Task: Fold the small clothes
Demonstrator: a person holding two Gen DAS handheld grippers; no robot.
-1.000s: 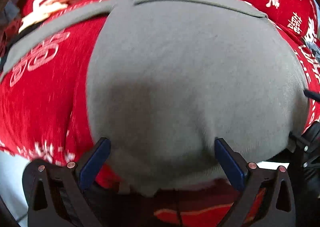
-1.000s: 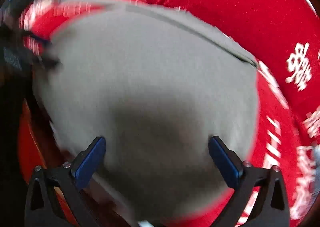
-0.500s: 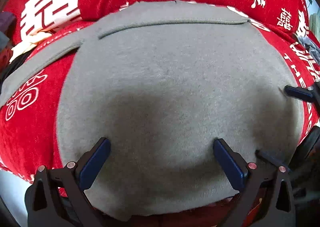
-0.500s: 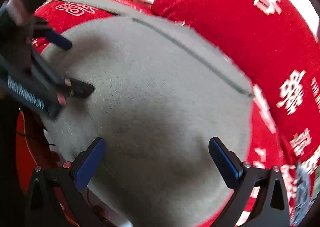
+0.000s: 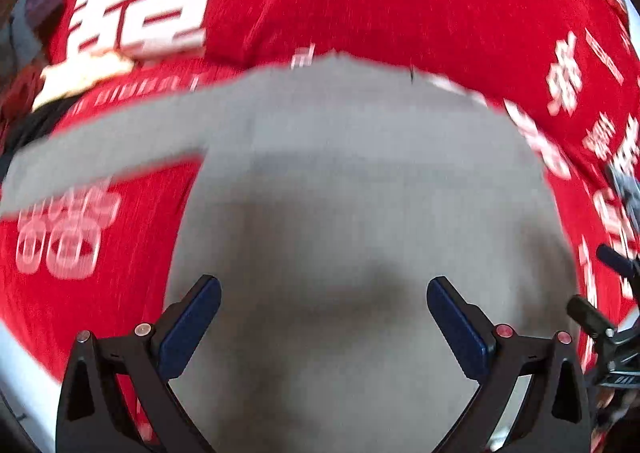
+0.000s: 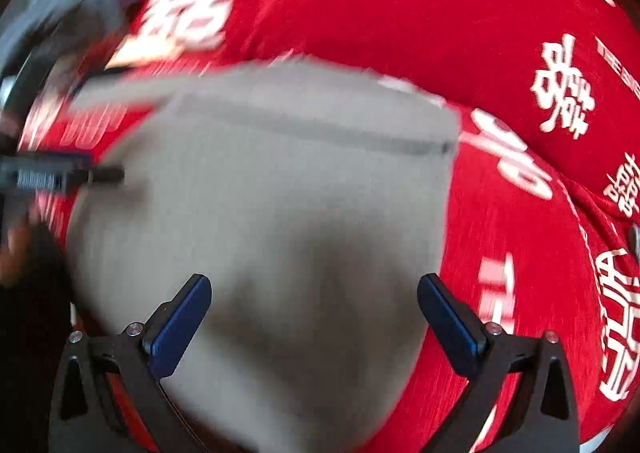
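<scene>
A grey garment point(image 5: 352, 221) lies spread flat on a red cloth point(image 5: 392, 5) printed with white characters (both views are blurred). A narrow grey strip, seemingly a sleeve point(image 5: 100, 149), runs off to the left across the red. In the right wrist view a dark seam line crosses the garment point(image 6: 280, 213) near its far edge.

The left gripper point(image 5: 323, 327) hangs over the near part of the garment with its jaws spread wide; the blue pads point(image 5: 188, 327) have nothing between them and do not clearly touch the fabric. The right gripper point(image 6: 314, 323) sits the same way, fingers wide apart and empty, over the garment's near right part, its right pad point(image 6: 450, 327) close to the edge where grey meets the cloth point(image 6: 520, 273).

Each gripper shows at the side of the other's view.
</scene>
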